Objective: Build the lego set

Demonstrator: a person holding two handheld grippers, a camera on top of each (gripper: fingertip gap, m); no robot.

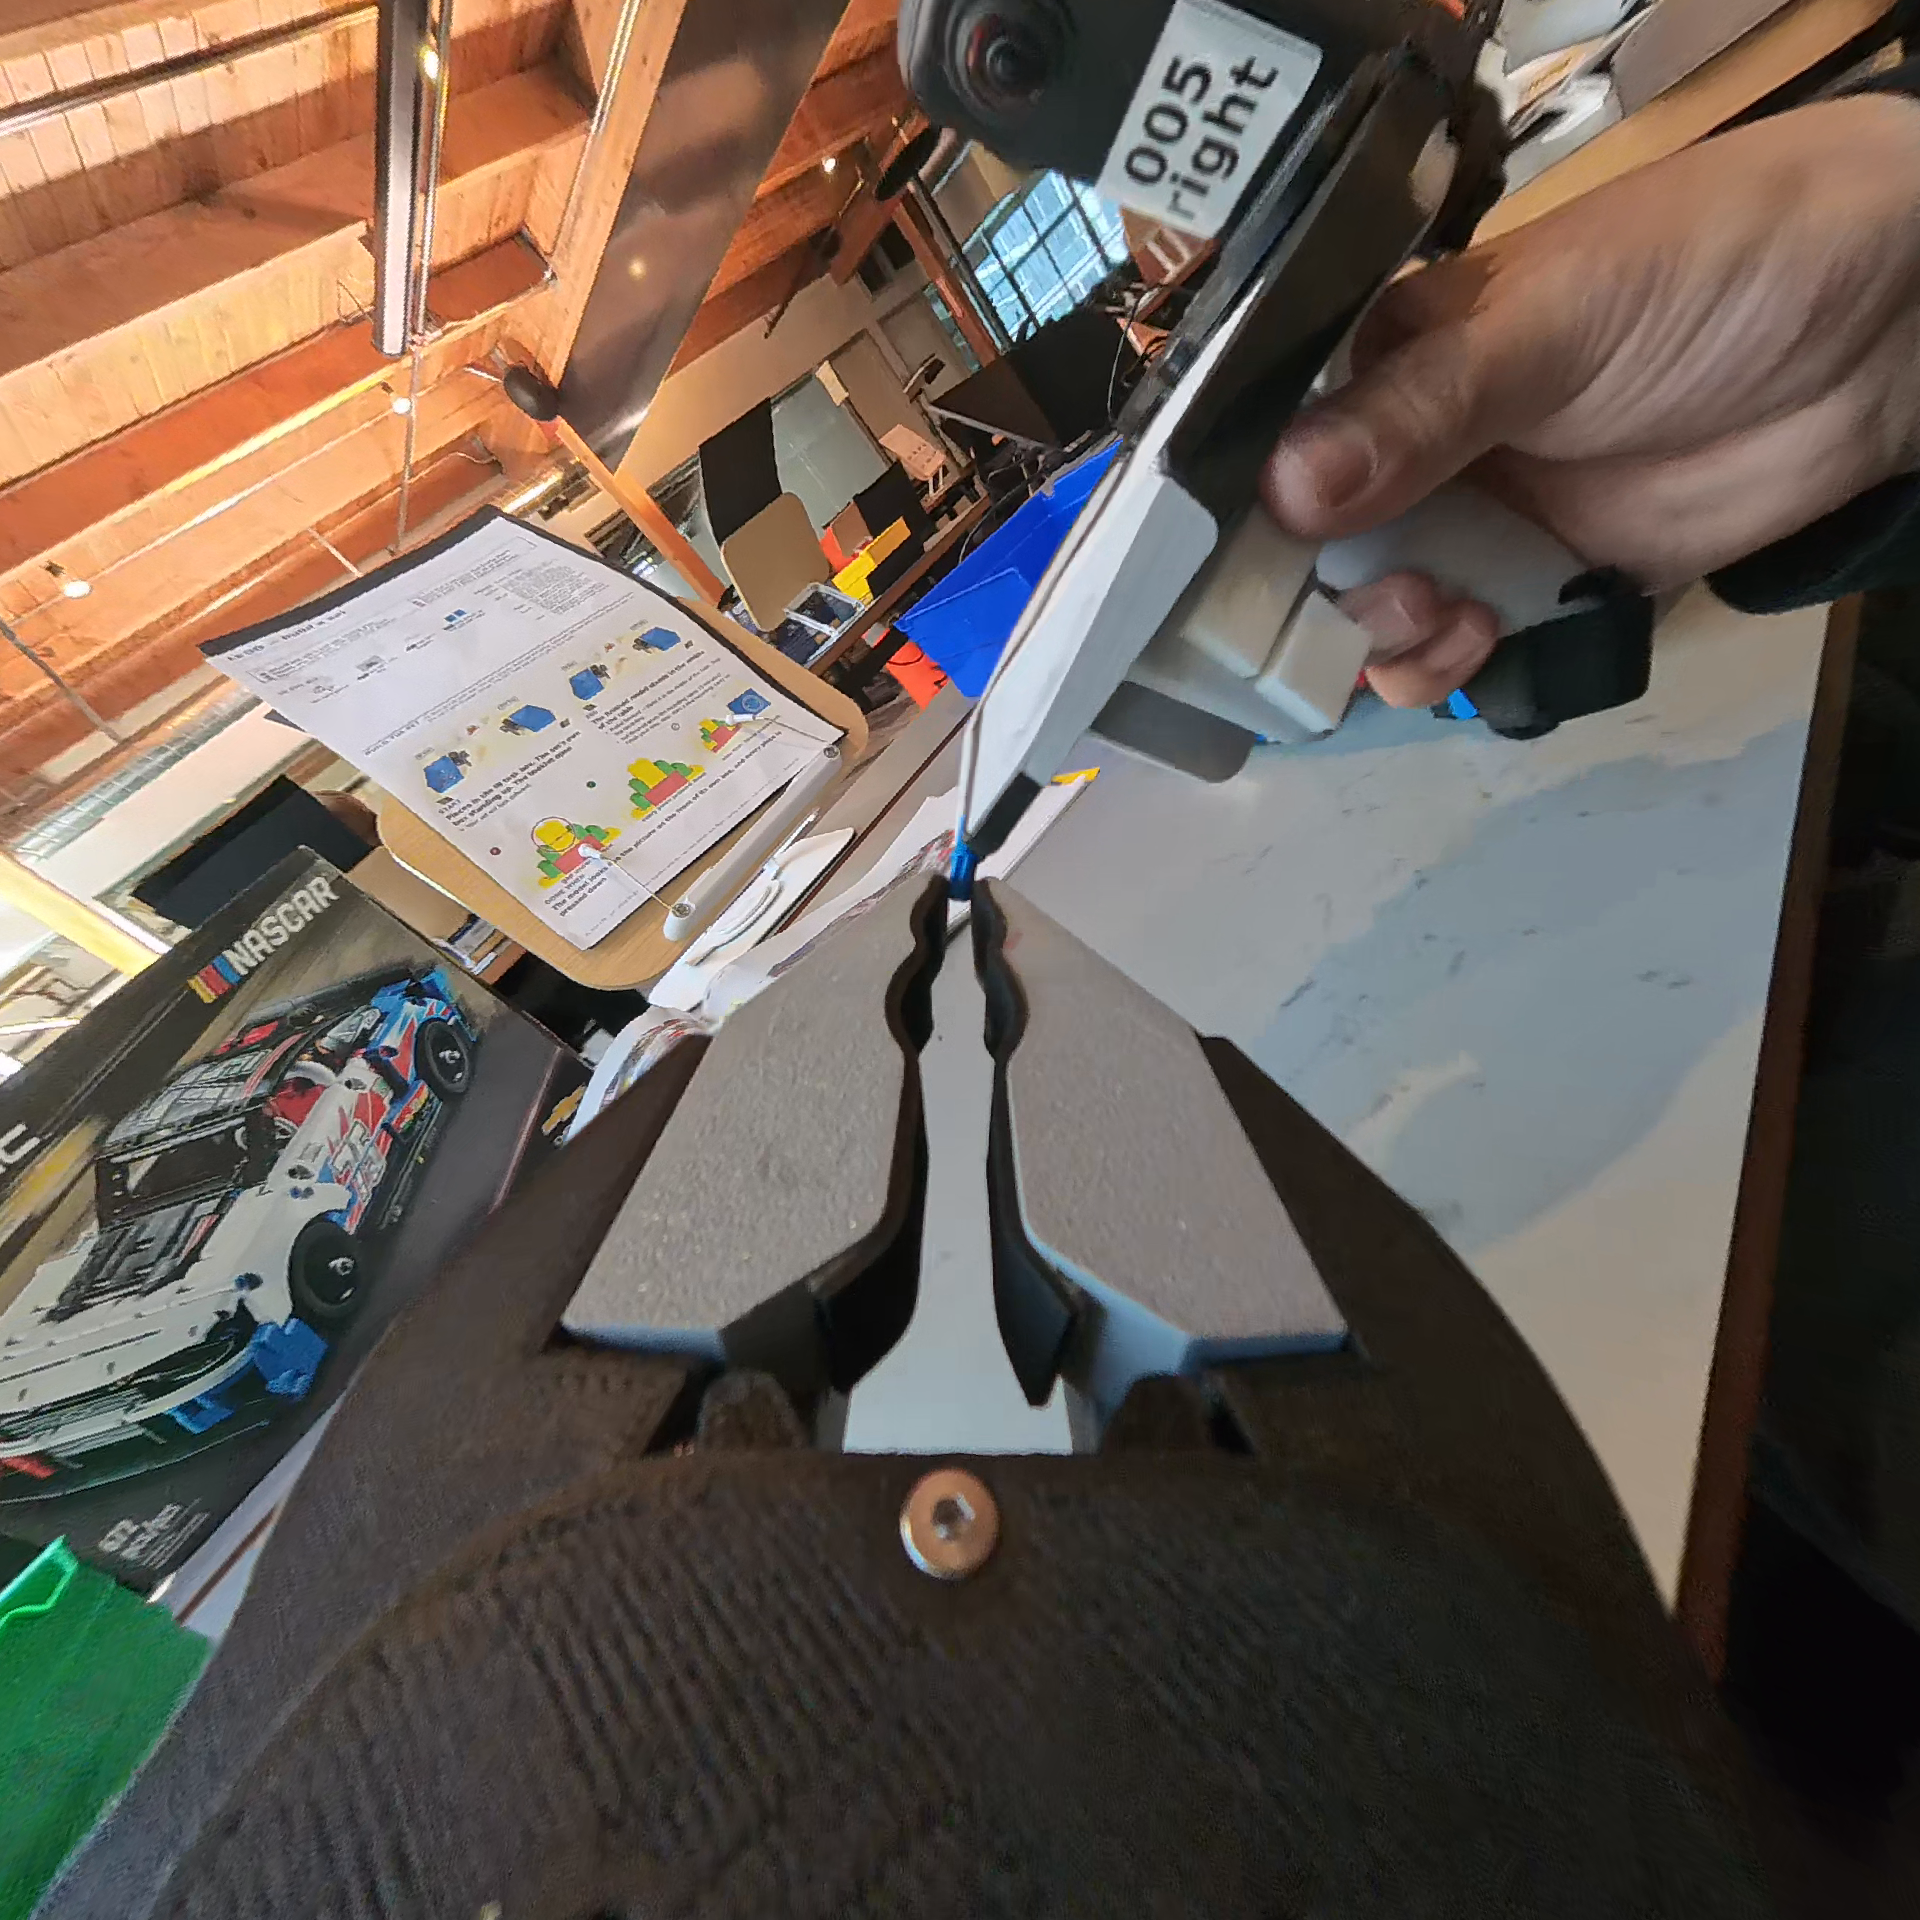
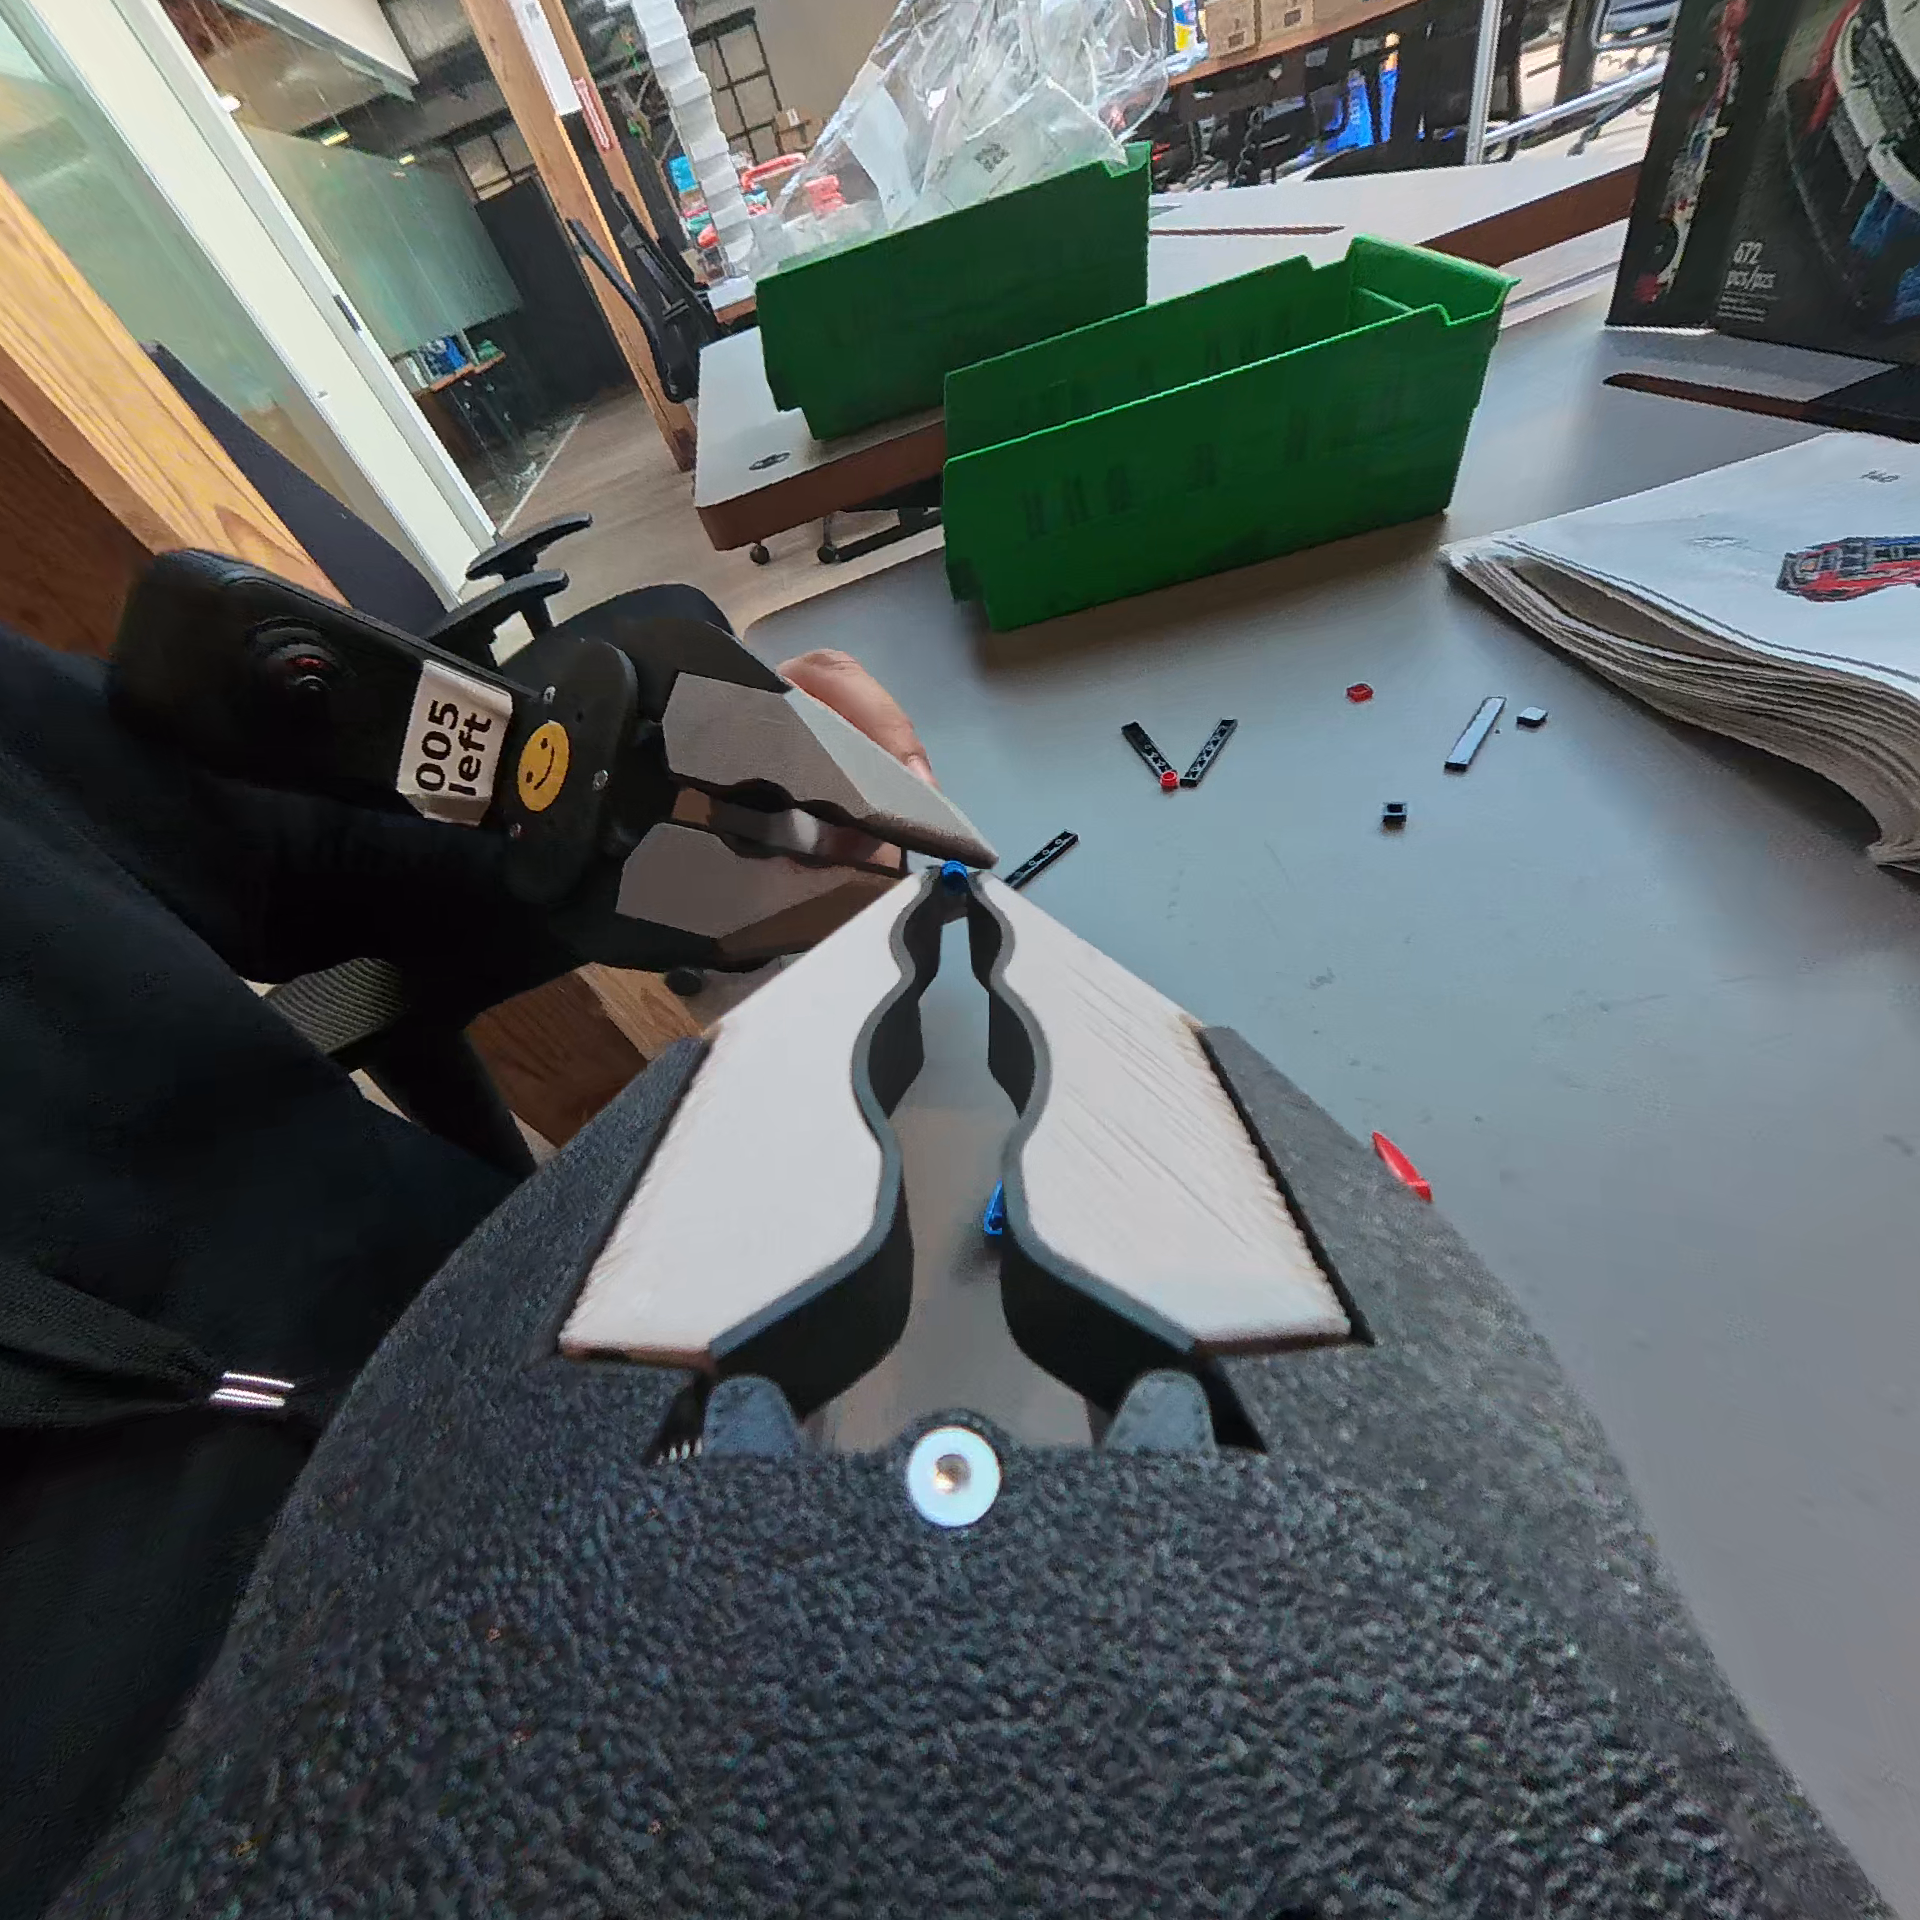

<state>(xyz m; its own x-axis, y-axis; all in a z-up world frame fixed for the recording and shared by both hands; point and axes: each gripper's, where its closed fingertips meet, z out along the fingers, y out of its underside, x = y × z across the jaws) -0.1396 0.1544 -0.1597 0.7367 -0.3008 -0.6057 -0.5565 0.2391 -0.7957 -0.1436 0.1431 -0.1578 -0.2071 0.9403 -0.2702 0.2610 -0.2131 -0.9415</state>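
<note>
A small blue pin [image 2: 953, 878] is pinched between the tips of my right gripper [image 2: 951, 891], which has white fingers and is shut on it above the grey table [image 2: 1455, 1039]. My left gripper [image 1: 961, 896], with grey fingers, is shut, and its tips meet the same blue pin [image 1: 961, 860] from the other side. It also shows in the right wrist view [image 2: 925, 862], coming in from the left. A black beam [image 2: 1044, 857] lies just beyond the tips. I cannot tell if it is held. More loose pieces lie on the table: two black beams [image 2: 1210, 748], a black tile [image 2: 1475, 732], and a second blue pin [image 2: 992, 1210].
Two green bins [image 2: 1216, 436] stand at the back, with a plastic bag [image 2: 966, 94] over the far one. The instruction booklet [image 2: 1714, 623] lies at right. The set's box [image 1: 239, 1143] stands at left. A printed sheet on a stand [image 1: 540, 707] and a blue bin [image 1: 997, 592] are behind. A red piece [image 2: 1401, 1164] lies near my right gripper. Less than 4 cm separates the two grippers' tips.
</note>
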